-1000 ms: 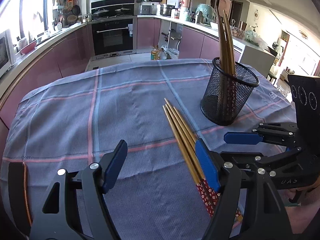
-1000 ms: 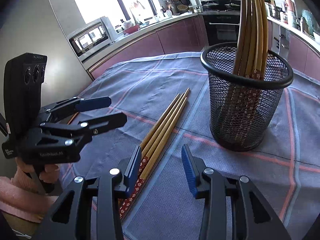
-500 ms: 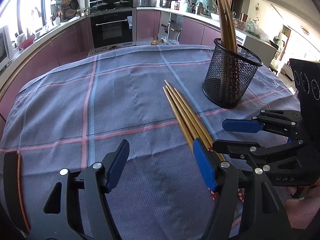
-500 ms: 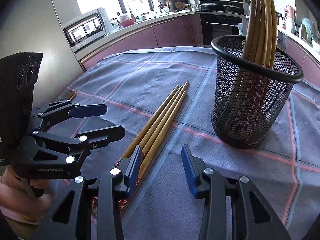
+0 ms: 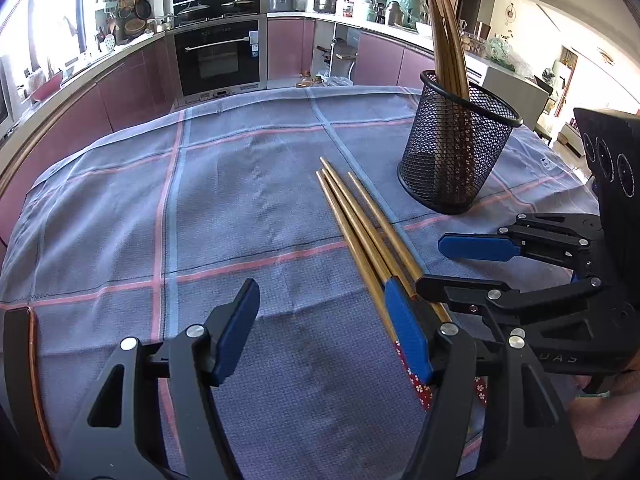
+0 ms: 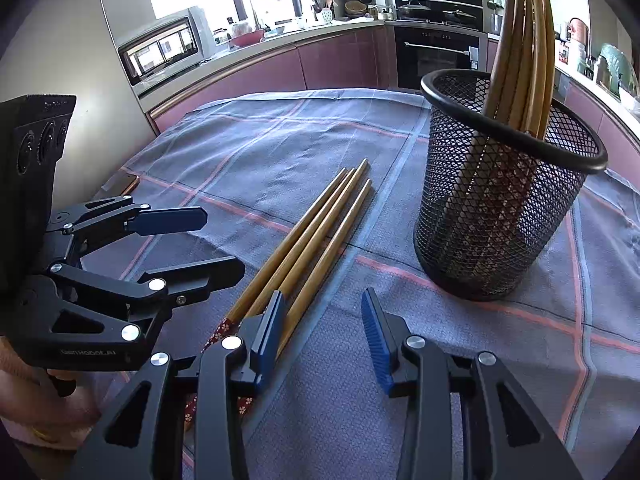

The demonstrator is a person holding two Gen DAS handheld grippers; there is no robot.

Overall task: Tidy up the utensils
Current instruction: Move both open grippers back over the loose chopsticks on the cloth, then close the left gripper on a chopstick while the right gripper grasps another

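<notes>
Loose chopsticks (image 5: 360, 232): three, side by side on the checked cloth (image 5: 224, 200) over the tabletop, just beside the mesh cup (image 5: 456, 152), tips toward the far edge, patterned red ends nearest the claws.
Mesh cup: black, upright on the cloth, more chopsticks (image 6: 524, 40) standing inside, leaning on its rim.
Left claw (image 5: 324, 336): spread after closing a little, nothing pinched; loose chopsticks beside and behind its right finger, farther from the cup.
Right claw (image 6: 324, 336): spread, nothing pinched; loose chopsticks passing under its left finger.
</notes>
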